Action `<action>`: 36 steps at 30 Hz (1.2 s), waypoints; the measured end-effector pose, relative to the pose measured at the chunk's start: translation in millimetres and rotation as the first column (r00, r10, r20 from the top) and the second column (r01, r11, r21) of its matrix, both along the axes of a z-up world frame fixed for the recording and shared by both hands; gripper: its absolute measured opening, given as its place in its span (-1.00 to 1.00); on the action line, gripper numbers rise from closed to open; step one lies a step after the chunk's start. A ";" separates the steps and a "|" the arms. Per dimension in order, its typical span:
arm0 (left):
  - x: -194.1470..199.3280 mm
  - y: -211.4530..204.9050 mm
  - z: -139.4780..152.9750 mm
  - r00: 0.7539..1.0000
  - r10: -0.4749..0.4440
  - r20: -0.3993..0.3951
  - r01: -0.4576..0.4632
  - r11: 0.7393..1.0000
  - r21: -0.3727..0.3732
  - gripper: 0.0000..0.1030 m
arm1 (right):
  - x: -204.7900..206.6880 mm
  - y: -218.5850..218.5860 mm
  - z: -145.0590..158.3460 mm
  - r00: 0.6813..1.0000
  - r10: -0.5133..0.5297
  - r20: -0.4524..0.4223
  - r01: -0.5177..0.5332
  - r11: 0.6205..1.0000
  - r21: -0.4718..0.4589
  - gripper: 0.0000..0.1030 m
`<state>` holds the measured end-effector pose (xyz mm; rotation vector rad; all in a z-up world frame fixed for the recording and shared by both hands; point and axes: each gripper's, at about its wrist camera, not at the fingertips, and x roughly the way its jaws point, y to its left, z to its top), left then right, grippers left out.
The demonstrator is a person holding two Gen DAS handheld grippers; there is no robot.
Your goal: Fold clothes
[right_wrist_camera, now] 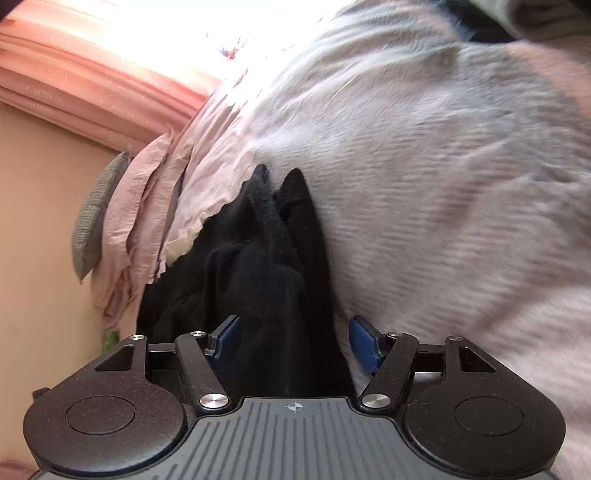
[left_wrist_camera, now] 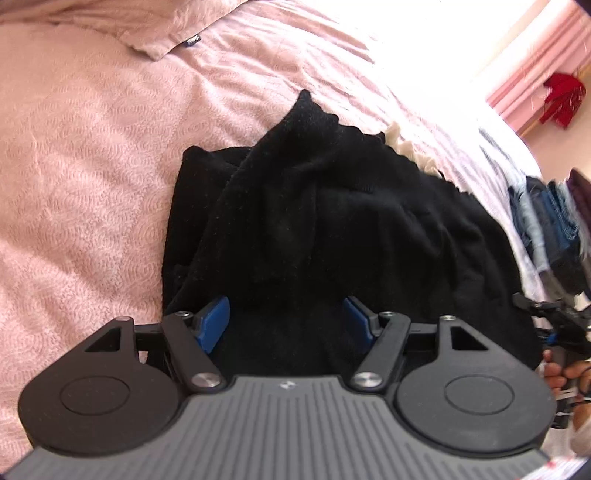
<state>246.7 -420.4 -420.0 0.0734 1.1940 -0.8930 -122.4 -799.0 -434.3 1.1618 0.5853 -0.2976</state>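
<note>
A black knit garment (left_wrist_camera: 332, 221) lies bunched on the pink bed cover (left_wrist_camera: 92, 147), with a sleeve or corner pointing away from me. My left gripper (left_wrist_camera: 286, 317) hovers over its near edge, open, blue pads (left_wrist_camera: 216, 321) wide apart and black cloth beneath them. In the right wrist view the same black garment (right_wrist_camera: 258, 258) runs up between the fingers of my right gripper (right_wrist_camera: 294, 338), which is open too; its left pad (right_wrist_camera: 227, 338) is over the cloth and its right pad over the bed cover (right_wrist_camera: 443, 184). The right gripper (left_wrist_camera: 554, 321) also shows at the left view's edge, held by a hand (left_wrist_camera: 561, 373).
A stack of folded blue and dark clothes (left_wrist_camera: 546, 221) sits at the bed's right side. A white cloth (left_wrist_camera: 406, 147) peeks from behind the black garment. A pillow (left_wrist_camera: 110, 26) lies at the far end. A grey cushion (right_wrist_camera: 96, 214) and pink curtain (right_wrist_camera: 92, 81) are beside the bed.
</note>
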 end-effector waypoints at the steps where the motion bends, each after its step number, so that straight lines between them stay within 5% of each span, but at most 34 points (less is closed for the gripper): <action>1: 2.8 1.6 -1.2 1.000 0.003 -0.014 -0.003 1.000 -0.011 0.23 | 5.3 -1.5 -1.4 1.000 0.020 0.004 -0.020 1.000 0.014 -0.01; 3: 7.5 3.1 -2.0 0.999 0.006 -0.038 -0.007 1.000 -0.025 0.23 | 13.2 -2.9 -1.9 0.997 0.039 -0.067 -0.038 0.999 0.004 -0.46; 6: 15.1 7.9 3.6 0.998 0.005 -0.067 -0.008 0.999 -0.048 0.21 | 21.3 -2.4 8.6 0.989 0.047 -0.139 -0.050 0.999 -0.015 -0.72; 9: 23.1 21.0 18.7 0.998 -0.010 -0.059 0.005 0.996 -0.091 0.21 | 43.2 10.2 35.5 0.958 0.056 -0.281 -0.089 0.990 -0.106 -0.76; 12: 35.7 42.9 31.1 1.000 0.022 -0.009 -0.022 0.996 -0.090 0.22 | 79.8 40.8 72.5 0.875 0.013 -0.483 -0.150 0.957 -0.247 -0.77; 16: 58.8 73.0 22.3 0.994 0.107 0.007 -0.108 0.994 0.018 0.21 | 141.6 111.5 118.3 0.745 -0.111 -0.658 -0.285 0.839 -0.464 -0.77; 21: 74.2 114.5 16.1 0.987 0.155 -0.049 -0.155 0.988 0.009 0.21 | 229.9 224.9 158.1 0.727 -0.140 -0.673 -0.422 0.681 -0.598 -0.77; 24: 81.4 133.6 11.4 0.979 0.176 -0.100 -0.177 0.984 -0.006 0.21 | 277.5 292.6 144.9 0.728 -0.086 -0.680 -0.505 0.604 -0.617 -0.75; 27: 86.3 147.8 8.1 0.976 0.184 -0.119 -0.186 0.982 -0.008 0.21 | 315.2 343.6 82.6 0.662 -0.033 -0.748 -0.620 0.537 -0.572 -0.61; 29: 89.2 153.5 6.6 0.975 0.179 -0.132 -0.183 0.983 -0.016 0.21 | 320.8 358.0 42.5 0.629 0.016 -0.777 -0.657 0.546 -0.521 -0.39; 32: 90.5 156.9 9.7 0.976 0.168 -0.137 -0.174 0.984 -0.035 0.21 | 312.1 376.9 41.1 0.635 0.022 -0.772 -0.688 0.471 -0.553 -0.29; 36: 88.7 149.8 32.2 0.974 0.133 -0.182 -0.159 0.978 -0.134 0.21 | 269.7 371.9 92.5 0.743 0.179 -0.645 -0.620 0.548 -0.561 -0.21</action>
